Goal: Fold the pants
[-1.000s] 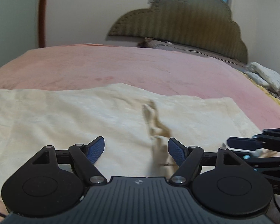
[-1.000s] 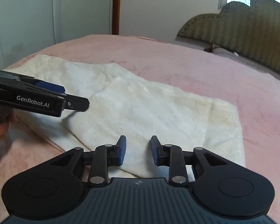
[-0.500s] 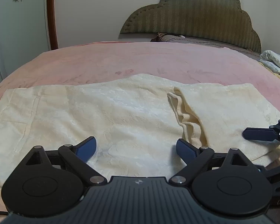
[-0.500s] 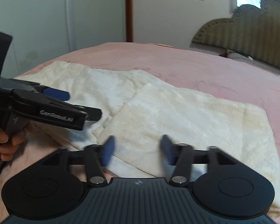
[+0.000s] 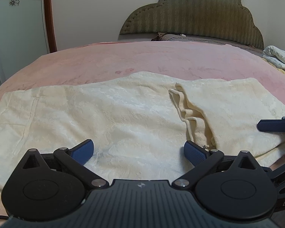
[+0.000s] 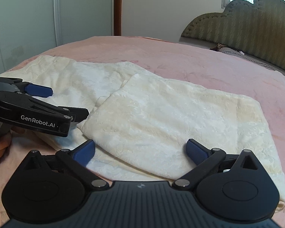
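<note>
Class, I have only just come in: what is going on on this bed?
A person is folding cream pants laid on a pink bedspread, with a hand-held gripper in each hand. One end of the pants is already folded over onto the rest. The left gripper and the right gripper hover low over the fabric, their jaws opening wide, and the pads are not pressing on the cloth. The pants lie loose on the bed, gripped by neither.
</note>
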`<state>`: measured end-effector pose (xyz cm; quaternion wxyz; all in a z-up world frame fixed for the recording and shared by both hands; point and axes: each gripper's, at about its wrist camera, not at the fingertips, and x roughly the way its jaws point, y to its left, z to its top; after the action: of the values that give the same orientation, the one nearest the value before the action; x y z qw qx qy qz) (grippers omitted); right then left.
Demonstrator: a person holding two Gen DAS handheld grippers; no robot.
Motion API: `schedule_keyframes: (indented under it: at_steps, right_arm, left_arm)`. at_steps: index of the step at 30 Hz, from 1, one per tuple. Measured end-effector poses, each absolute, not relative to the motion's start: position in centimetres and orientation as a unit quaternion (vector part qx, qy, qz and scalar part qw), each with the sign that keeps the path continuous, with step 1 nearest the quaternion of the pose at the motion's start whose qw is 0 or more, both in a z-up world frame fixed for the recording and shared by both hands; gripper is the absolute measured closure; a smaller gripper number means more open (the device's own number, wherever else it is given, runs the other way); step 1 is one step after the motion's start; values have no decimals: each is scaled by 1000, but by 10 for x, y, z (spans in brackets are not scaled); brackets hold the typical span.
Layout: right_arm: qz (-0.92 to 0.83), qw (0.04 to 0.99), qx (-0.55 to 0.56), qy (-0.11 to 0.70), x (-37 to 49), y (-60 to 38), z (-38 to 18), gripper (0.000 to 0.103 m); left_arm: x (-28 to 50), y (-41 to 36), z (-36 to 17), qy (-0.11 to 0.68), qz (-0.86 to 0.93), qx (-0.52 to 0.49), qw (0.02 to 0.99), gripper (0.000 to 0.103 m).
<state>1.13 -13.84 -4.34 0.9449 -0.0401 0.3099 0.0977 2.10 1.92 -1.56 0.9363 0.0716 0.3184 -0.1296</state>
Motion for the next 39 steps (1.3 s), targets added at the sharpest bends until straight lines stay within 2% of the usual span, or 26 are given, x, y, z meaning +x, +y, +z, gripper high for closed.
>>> schedule_keyframes:
  at_steps: [9,13,22,28,31,32,35,37,39]
  right_arm:
    - [78,948,-50,305,8,-130,-41,0]
    - [77,954,-102,272,-5,-103,-31,0]
    - [203,934,-233,180,-18,-4,-9,1]
    - [238,904,-296,195,-10,36,-26,1]
    - [246,898,-309,194,-7,50,-30,1]
    - [247,896,-315,189,-5,55,-31,3]
    - [254,890,-336,177,5,75,-32,22]
    - [263,883,-349,171,12,94,-34,39]
    - [273,875,-366,162,16,112,-37,51]
  left_arm:
    - [11,24,-9,314,-152,73,934,3]
    - [-5,50,4,298,-138,45,944,4]
    - [-11,189,39,338,-47,-135,930,6]
    - [-16,250,50,349,43,-148,924,6]
    - [-7,269,44,376,19,-208,903,6]
    - [-4,273,41,384,5,-233,893,6]
    - [2,280,29,397,-27,-306,865,5]
    - [9,287,26,395,-35,-338,853,4]
    - [16,292,21,397,-45,-367,840,4]
